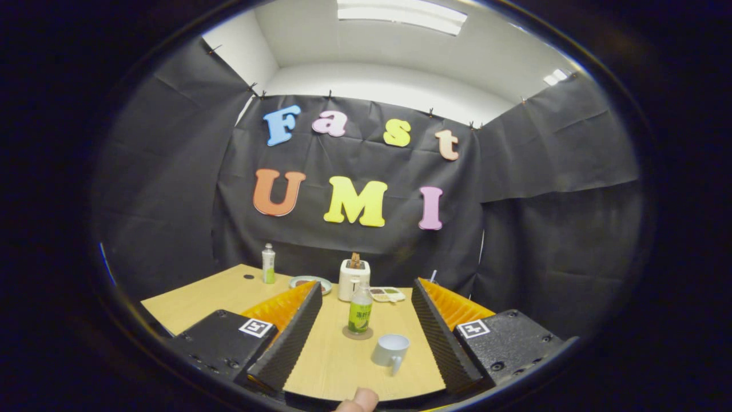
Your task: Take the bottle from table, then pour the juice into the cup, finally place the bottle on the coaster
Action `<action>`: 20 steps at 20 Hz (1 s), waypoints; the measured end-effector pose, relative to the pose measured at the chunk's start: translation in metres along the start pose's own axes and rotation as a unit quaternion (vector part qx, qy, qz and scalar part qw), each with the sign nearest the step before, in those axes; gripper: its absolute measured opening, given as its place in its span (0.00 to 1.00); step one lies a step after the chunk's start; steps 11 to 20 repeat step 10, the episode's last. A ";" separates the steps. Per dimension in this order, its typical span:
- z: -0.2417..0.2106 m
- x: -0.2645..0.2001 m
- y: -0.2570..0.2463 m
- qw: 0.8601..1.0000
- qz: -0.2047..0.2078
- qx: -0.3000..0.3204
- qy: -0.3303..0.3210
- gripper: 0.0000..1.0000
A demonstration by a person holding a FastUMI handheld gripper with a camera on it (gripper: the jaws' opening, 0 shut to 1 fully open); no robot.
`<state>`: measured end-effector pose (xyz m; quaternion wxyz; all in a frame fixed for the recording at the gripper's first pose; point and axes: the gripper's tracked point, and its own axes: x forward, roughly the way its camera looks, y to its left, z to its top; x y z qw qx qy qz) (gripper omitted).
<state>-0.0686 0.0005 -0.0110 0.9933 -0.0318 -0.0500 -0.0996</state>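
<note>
A small clear bottle [360, 312] with a green label stands upright on a round brown coaster [357, 333] on the wooden table [200, 303]. It lies between the lines of my two fingers, just ahead of them. A pale cup [390, 349] stands a little nearer and to the right of the bottle, its handle pointing back toward me. My gripper [366, 284] is open wide and holds nothing; both fingers are apart from the bottle and the cup.
A second bottle [268, 263] with a white cap stands at the table's far left. Behind the coaster are a white toaster [353, 279], a plate [310, 282] to its left and a small divided tray [388, 294] to its right. A person's fingertip [358, 400] shows below the fingers.
</note>
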 end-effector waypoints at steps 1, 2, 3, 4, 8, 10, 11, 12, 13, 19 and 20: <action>-0.001 -0.002 0.002 1.000 0.003 0.010 -0.003 1.00; -0.004 -0.004 0.004 1.000 0.004 0.019 -0.002 1.00; -0.009 -0.005 0.004 1.000 0.006 0.026 -0.001 1.00; -0.013 -0.006 0.003 1.000 0.006 0.031 -0.001 1.00; -0.027 -0.004 0.013 0.999 0.015 0.045 0.005 1.00; -0.035 -0.004 0.016 0.999 0.017 0.038 0.012 1.00; -0.035 -0.004 0.016 0.999 0.017 0.038 0.012 1.00; -0.035 -0.004 0.016 0.999 0.017 0.038 0.012 1.00; -0.035 -0.004 0.016 0.999 0.017 0.038 0.012 1.00; -0.035 -0.004 0.016 0.999 0.017 0.038 0.012 1.00; -0.035 -0.004 0.016 0.999 0.017 0.038 0.012 1.00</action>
